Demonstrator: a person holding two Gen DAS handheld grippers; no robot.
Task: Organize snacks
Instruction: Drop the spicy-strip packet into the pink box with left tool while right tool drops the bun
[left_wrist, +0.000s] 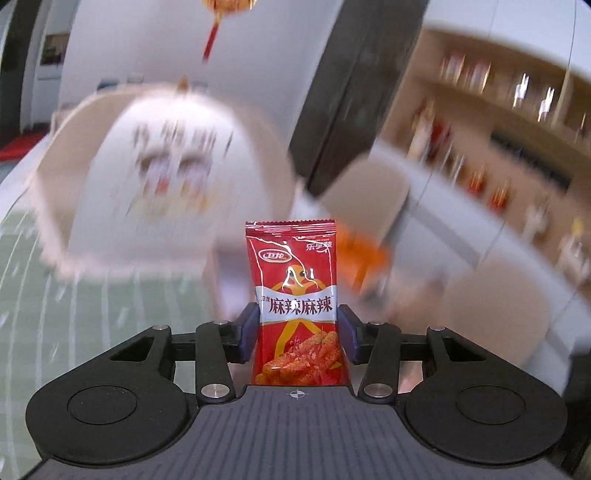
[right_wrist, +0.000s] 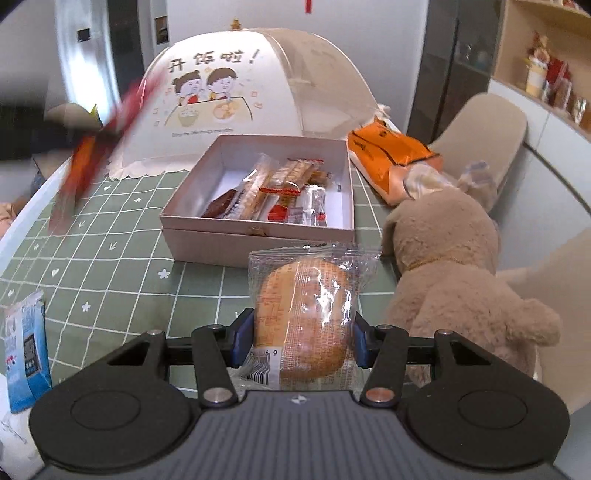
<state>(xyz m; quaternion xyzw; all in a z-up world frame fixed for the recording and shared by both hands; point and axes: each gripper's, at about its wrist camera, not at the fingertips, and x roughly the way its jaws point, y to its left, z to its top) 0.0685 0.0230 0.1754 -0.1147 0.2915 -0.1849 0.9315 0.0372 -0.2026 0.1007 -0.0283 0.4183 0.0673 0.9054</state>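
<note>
My left gripper (left_wrist: 297, 332) is shut on a red spicy-strip snack packet (left_wrist: 293, 280), held upright in the air; the background there is motion-blurred. The same packet shows as a red blur in the right wrist view (right_wrist: 99, 147), high at the left. My right gripper (right_wrist: 301, 341) is shut on a clear-wrapped round bun (right_wrist: 303, 317), held above the green checked tablecloth (right_wrist: 110, 266), just in front of an open white box (right_wrist: 207, 236) that holds several wrapped snacks (right_wrist: 280, 192).
A domed mesh food cover (right_wrist: 229, 92) stands behind the box. An orange packet (right_wrist: 391, 151) lies at the back right. A brown plush toy (right_wrist: 454, 266) sits right of the box. A blue-white packet (right_wrist: 26, 350) lies at the near left. Shelves (right_wrist: 546, 55) stand far right.
</note>
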